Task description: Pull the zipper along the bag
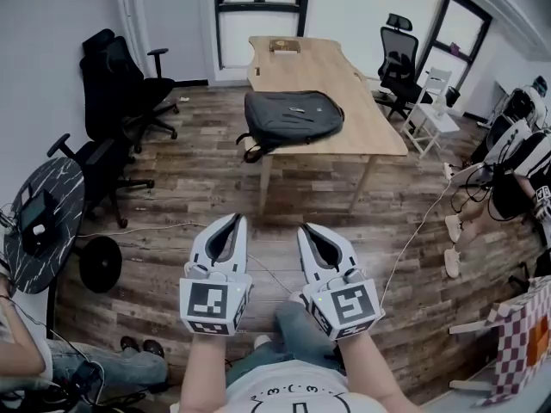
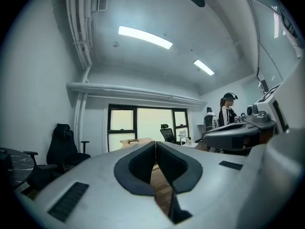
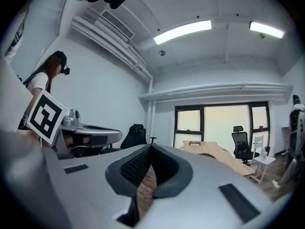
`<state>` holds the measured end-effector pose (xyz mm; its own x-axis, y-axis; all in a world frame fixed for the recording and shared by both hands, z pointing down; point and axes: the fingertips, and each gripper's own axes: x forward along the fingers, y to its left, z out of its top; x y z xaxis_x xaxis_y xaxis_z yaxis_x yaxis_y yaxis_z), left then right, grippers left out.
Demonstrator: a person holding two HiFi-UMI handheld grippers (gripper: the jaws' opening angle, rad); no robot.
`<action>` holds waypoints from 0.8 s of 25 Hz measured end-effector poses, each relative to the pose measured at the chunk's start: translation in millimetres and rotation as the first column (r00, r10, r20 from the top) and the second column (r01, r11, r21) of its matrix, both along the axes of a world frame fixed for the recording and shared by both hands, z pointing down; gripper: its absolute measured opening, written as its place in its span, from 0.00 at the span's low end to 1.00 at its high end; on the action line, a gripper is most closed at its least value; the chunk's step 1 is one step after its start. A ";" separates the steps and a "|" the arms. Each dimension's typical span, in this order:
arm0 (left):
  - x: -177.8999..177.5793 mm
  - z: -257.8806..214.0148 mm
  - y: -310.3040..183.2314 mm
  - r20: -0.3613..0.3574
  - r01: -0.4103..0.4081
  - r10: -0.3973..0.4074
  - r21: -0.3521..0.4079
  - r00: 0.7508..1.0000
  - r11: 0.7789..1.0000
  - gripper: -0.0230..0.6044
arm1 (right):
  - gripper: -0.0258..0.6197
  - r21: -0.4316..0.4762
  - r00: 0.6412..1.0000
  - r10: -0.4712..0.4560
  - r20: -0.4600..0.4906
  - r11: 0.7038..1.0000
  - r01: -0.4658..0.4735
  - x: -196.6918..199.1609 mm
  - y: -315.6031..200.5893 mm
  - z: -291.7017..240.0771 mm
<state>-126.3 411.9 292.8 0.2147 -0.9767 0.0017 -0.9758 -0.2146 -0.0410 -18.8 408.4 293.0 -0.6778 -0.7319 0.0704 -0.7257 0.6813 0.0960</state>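
Note:
A black bag lies on the near end of a wooden table, one strap hanging over the edge. Its zipper is too small to make out. Both grippers are held level, well short of the table, over the wooden floor. My left gripper is shut with nothing in it, and my right gripper is shut and empty too. In the left gripper view the jaws meet at the tips, with the table far ahead. The right gripper view shows closed jaws and the table at the right.
Black office chairs stand at the left, another by the table's far right. A round dark table is at the near left. Cables cross the floor. A person stands at the right, and another sits at the right edge.

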 end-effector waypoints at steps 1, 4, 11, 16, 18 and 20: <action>-1.3 2.3 -4.0 0.000 0.004 -0.004 -0.003 1.000 1.000 0.06 | 0.12 -0.004 1.000 -0.006 0.013 1.000 0.006 -0.4 -5.4 0.9; -6.9 9.3 -22.2 -0.004 0.017 -0.017 -0.012 1.000 1.000 0.06 | 0.12 -0.022 0.998 -0.031 0.053 0.999 0.032 -5.1 -28.0 2.8; -19.0 17.8 -103.8 -0.080 0.063 -0.061 0.024 0.995 0.998 0.07 | 0.12 -0.034 0.998 -0.021 0.053 0.999 0.023 -7.3 -121.1 17.0; -6.9 30.8 -192.7 -0.088 0.022 -0.027 -0.048 0.996 0.999 0.07 | 0.12 -0.079 0.998 -0.021 0.062 0.997 0.026 4.1 -212.7 24.2; -3.2 32.1 -223.7 -0.120 0.027 -0.035 -0.062 0.992 0.998 0.07 | 0.12 -0.092 0.996 -0.020 0.081 0.995 0.028 11.8 -245.8 24.3; 2.6 33.7 -252.9 -0.148 0.022 -0.034 -0.079 0.988 0.997 0.07 | 0.12 -0.100 0.997 -0.024 0.074 0.994 0.031 18.4 -276.2 26.2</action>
<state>-123.7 159.0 326.5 0.1906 -0.9805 0.0473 -0.9755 -0.1837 0.1212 -0.3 132.2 319.2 -0.7037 -0.7043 0.0934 -0.7089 0.7048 -0.0265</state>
